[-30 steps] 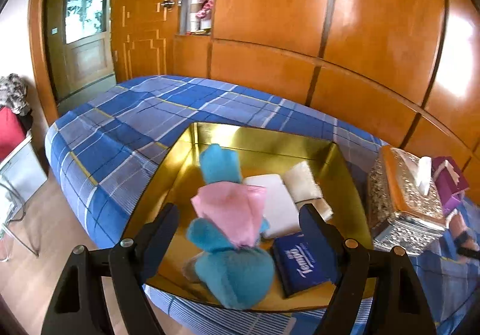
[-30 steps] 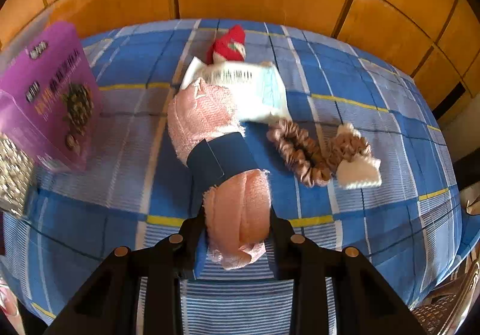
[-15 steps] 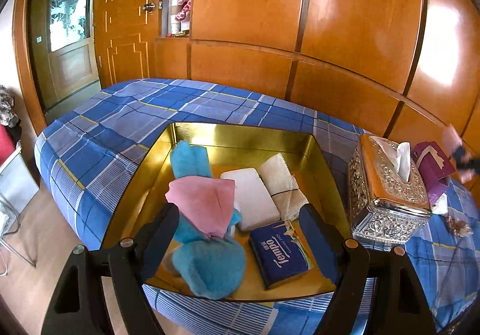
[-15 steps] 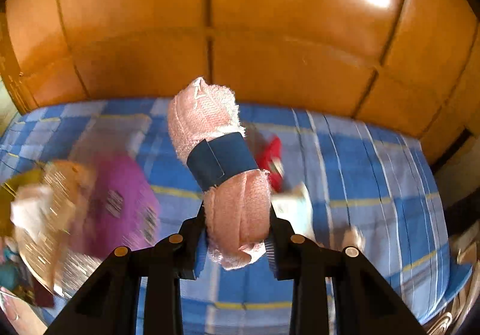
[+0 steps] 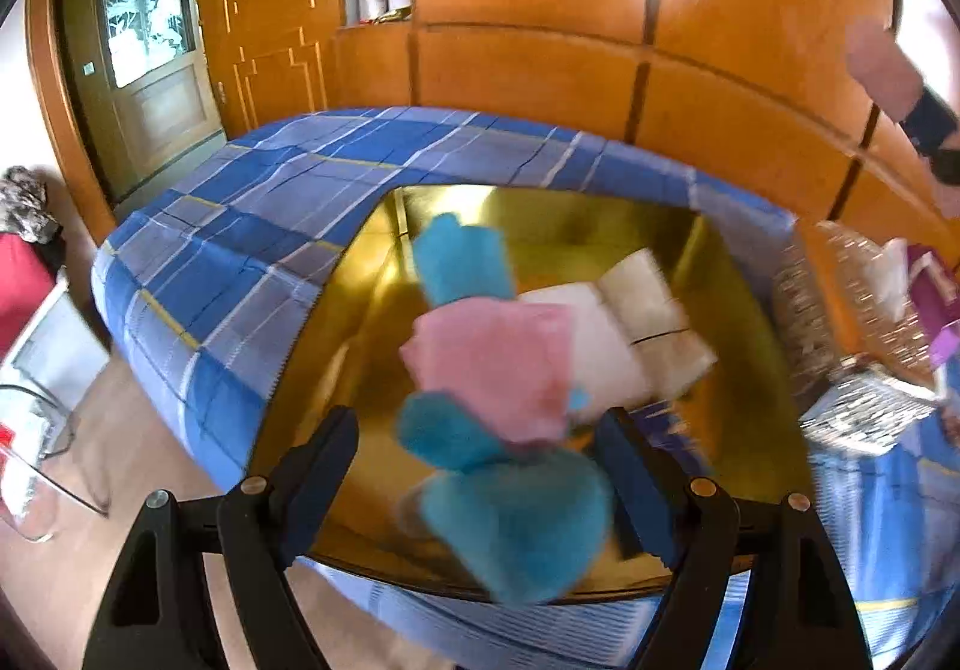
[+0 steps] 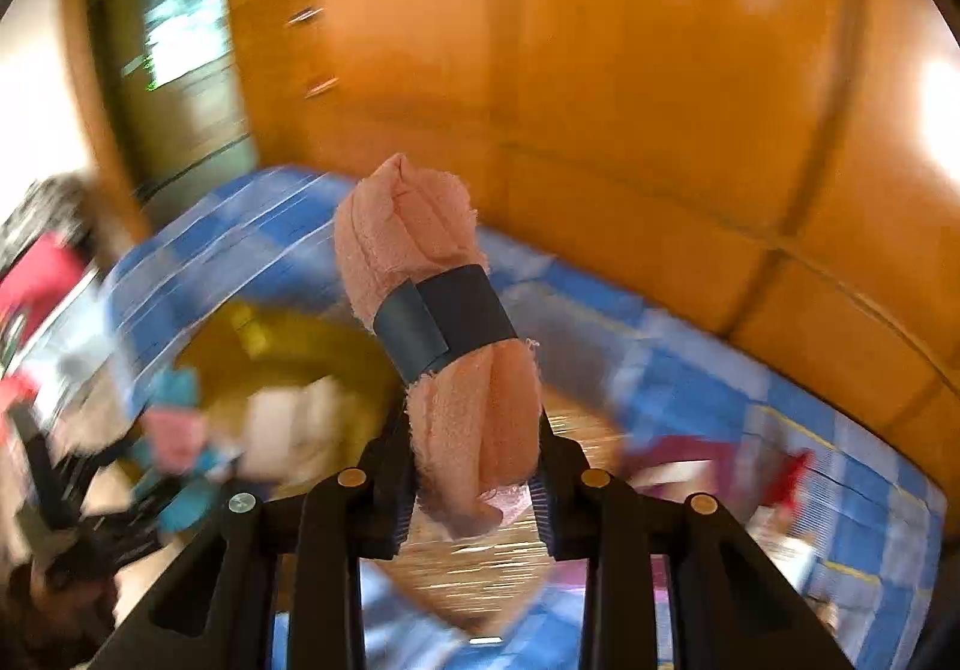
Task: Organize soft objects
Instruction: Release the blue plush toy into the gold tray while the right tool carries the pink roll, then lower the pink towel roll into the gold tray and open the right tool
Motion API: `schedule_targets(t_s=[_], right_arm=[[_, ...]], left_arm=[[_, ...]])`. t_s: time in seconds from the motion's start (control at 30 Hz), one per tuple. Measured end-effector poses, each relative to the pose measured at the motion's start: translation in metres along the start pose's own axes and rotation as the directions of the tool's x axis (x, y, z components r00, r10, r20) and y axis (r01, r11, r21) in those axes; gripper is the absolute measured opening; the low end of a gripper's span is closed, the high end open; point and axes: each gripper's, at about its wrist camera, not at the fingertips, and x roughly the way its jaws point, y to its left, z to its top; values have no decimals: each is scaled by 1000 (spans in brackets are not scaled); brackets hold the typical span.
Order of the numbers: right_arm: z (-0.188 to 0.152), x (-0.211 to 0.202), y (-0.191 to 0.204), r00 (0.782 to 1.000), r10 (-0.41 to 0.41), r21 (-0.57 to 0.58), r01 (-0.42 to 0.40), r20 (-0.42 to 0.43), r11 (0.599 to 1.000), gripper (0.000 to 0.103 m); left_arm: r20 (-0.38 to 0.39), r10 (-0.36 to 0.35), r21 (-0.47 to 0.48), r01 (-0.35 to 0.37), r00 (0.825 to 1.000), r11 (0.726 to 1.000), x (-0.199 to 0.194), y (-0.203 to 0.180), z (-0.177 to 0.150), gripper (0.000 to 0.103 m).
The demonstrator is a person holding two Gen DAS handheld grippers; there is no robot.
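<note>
Bedding in blue plaid covers the bed and carries a gold tray, an ornate silver tissue box just beside its right edge, and a purple box beyond that. Inside the tray lie a teal plush with a pink cloth draped on it, 2 pale folded cloths and a dark blue packet, mostly hidden. The left gripper hangs over the tray's near side with its jaws spread wide, gripping nothing. The right gripper is pinched on the lower end of a rolled pink towel bound by a dark band, carried in the air above the bed. Risk, as I judge it: only 1 end is clamped, so the roll could swing or slip out mid-swing, or come down on the plush pile or tissue box instead of bare tray floor. The left view gives the tray layout fairly clearly and catches the towel at its upper right edge; the right view alone shows the grip, with everything behind it smeared by blur.
</note>
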Motion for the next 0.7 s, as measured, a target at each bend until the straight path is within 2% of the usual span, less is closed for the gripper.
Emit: schedule_targets(t_s=[0.07, 0.17, 0.27, 0.37, 0.5, 0.57, 0.7], right_arm=[[-4, 21, 30, 997, 63, -42, -65, -53, 997, 31], [-11, 55, 68, 983, 110, -89, -124, -144, 988, 31], [-19, 96, 92, 964, 129, -102, -156, -234, 982, 31], [-23, 136, 108, 947, 138, -59, -162, -289, 985, 31], [-16, 170, 115, 945, 140, 3, -146, -296, 989, 32], [-12, 184, 113, 943, 190, 66, -178, -274, 982, 35], [-8, 179, 113, 946, 235, 134, -208, -226, 969, 44]], left_arm=[[-24, 16, 11, -16, 1000, 1000, 10, 8, -1, 83], [-32, 64, 13, -64, 997, 998, 22, 18, 0, 84], [-38, 99, -32, -101, 994, 994, 30, 35, 7, 84], [-19, 134, -66, -135, 991, 989, 33, 49, 13, 84], [-9, 147, -116, -147, 989, 982, 31, 63, 15, 84], [-2, 149, -134, -148, 989, 980, 28, 68, 15, 84], [35, 140, -166, -133, 989, 977, 15, 75, 21, 84]])
